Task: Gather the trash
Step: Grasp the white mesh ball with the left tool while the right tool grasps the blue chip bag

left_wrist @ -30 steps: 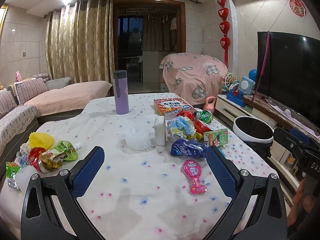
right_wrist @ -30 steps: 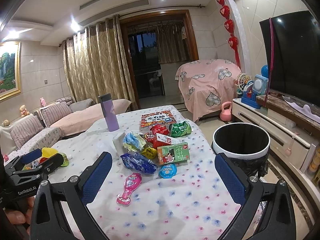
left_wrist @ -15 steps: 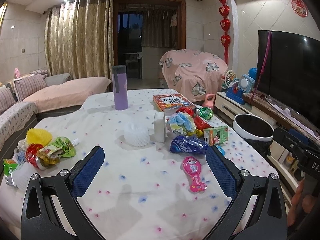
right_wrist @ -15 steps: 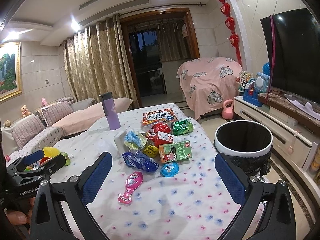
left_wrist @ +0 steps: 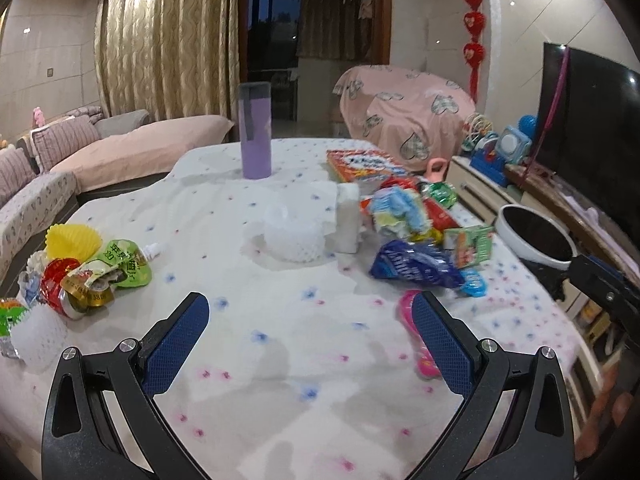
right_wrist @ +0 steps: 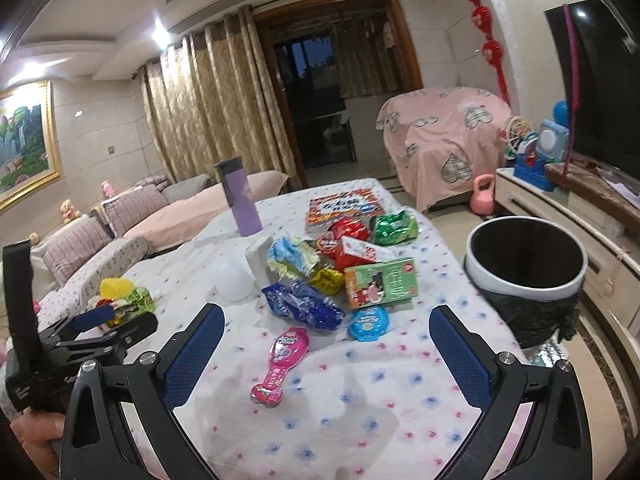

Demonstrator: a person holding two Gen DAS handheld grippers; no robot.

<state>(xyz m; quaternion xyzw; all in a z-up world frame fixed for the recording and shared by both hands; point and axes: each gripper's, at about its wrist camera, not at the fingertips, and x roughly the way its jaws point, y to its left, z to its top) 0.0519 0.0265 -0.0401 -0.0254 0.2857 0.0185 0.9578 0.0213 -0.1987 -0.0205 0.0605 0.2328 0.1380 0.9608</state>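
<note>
Ahead, pink wrapper point(right_wrist: 282, 360) between right tool point(right_wrist: 326, 342) fingers

We get two wrist fisheyes, both low over the surface point(left_wrist: 280, 360), looking fwd past their own jaws toward the curtains. Left cam sits further left; right cam is nearer the bin point(right_wrist: 524, 264). Both share the wrapper pile point(right_wrist: 320, 276) and purple bottle point(left_wrist: 256, 132).
</note>
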